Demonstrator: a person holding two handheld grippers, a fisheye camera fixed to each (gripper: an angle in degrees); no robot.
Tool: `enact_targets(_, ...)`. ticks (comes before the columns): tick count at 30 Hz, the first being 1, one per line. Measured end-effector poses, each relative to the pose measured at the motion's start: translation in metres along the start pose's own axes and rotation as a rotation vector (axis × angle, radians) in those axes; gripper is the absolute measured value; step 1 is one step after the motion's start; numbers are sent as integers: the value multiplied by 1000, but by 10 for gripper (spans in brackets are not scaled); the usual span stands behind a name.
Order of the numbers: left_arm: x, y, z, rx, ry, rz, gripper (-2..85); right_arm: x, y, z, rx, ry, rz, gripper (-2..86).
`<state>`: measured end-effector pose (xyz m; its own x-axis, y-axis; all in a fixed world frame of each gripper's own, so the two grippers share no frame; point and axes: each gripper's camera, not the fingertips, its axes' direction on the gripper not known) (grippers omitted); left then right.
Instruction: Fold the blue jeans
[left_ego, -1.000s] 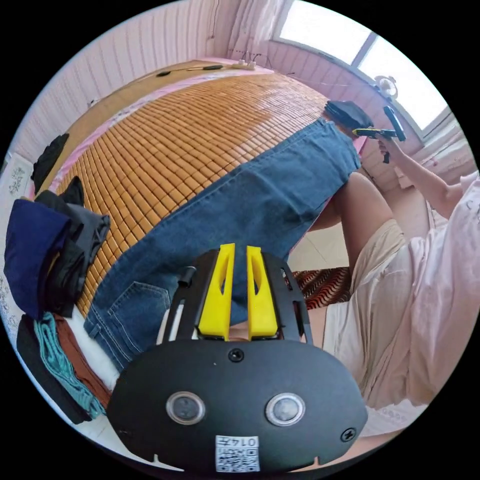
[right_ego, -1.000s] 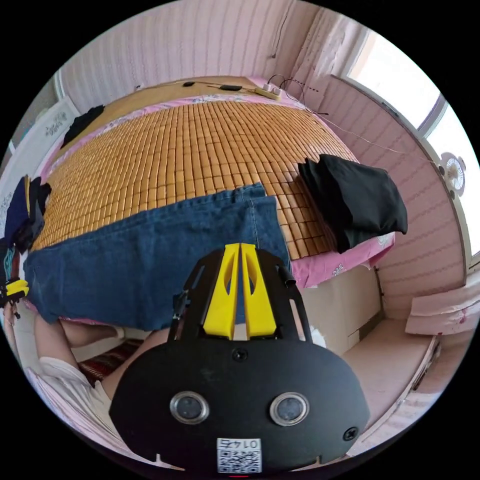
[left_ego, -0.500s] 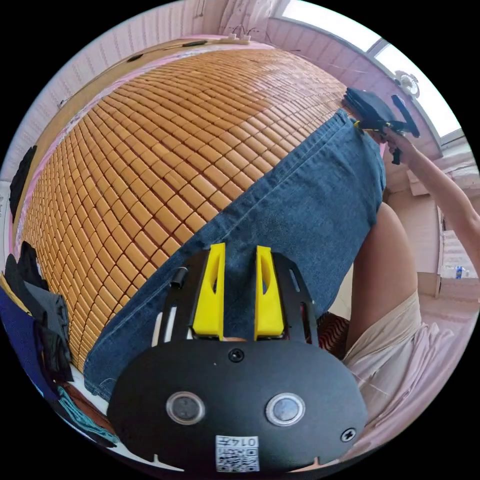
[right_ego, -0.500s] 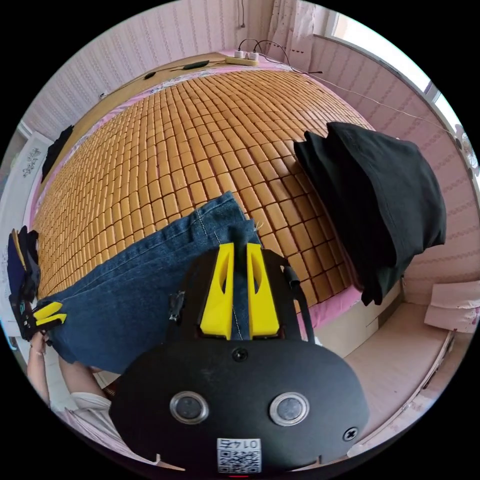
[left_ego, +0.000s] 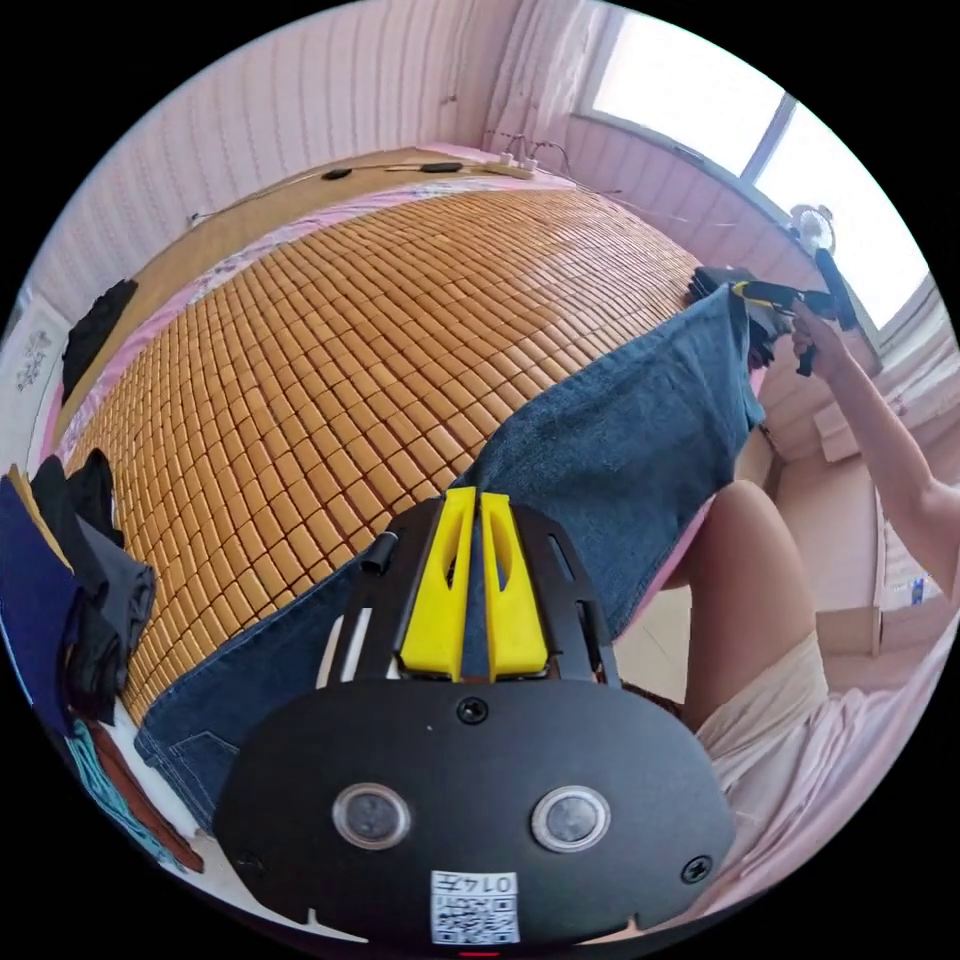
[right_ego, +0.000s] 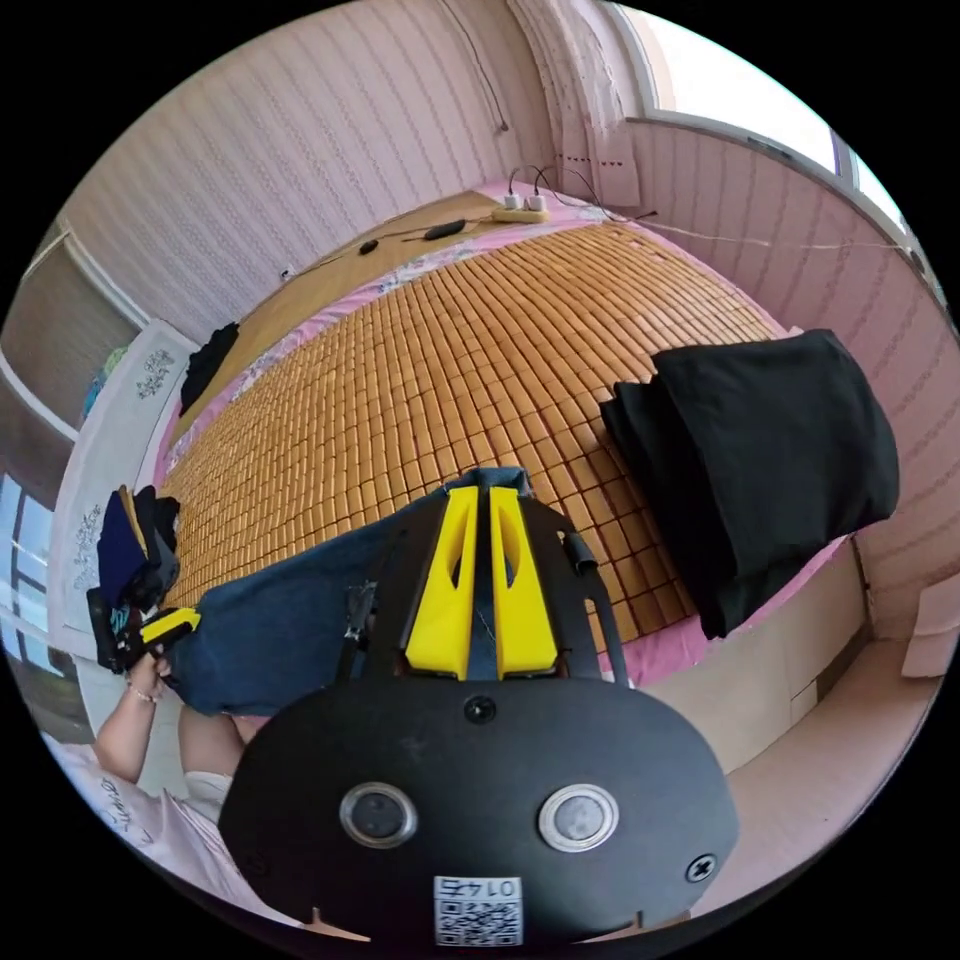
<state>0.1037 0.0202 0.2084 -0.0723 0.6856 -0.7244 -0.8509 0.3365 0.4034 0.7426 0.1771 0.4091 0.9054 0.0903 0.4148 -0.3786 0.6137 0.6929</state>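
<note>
Pink panelled walls (right_ego: 300, 130) and a bright window (left_ego: 700, 90) surround a bed covered by a golden bamboo mat (left_ego: 340, 330) that takes up the middle of both views.

In the left gripper view, the blue jeans (left_ego: 620, 440) stretch as a long band from the lower left of the frame, where a back pocket shows, up to the upper right. The left gripper (left_ego: 473, 500) sits at lower centre; its yellow jaws are clenched with a strip of denim pinched between them. At the upper right, the right gripper (left_ego: 757, 291) grips the far end of the jeans, lifted off the mat, with a hand (left_ego: 815, 335) and bare forearm behind it. A pile of dark clothes (left_ego: 70, 590) lies at the left edge, and a bare leg (left_ego: 750, 570) and pale clothing fill the lower right.

In the right gripper view, the right gripper (right_ego: 481, 497) sits at lower centre, jaws closed tight on a fold of the blue jeans (right_ego: 280, 620), which run toward the lower left. There the left gripper (right_ego: 170, 625) meets the other end of the denim, held by a hand (right_ego: 145, 675). A folded black garment (right_ego: 770, 460) rests on the mat at the right. A white power strip (right_ego: 520, 212) with cables lies at the top of the bed.
</note>
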Motion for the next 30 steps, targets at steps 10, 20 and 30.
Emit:
enact_targets(10,27,51,12,-81,116,88,67,69,138,1,-3,140,235,84)
enact_targets(20,57,95,68,-233,52,153,65,110,185,22,162,-340,501,16)
enact_targets(30,42,120,79,-227,171,82,28,105,191,93,12,-140,656,5)
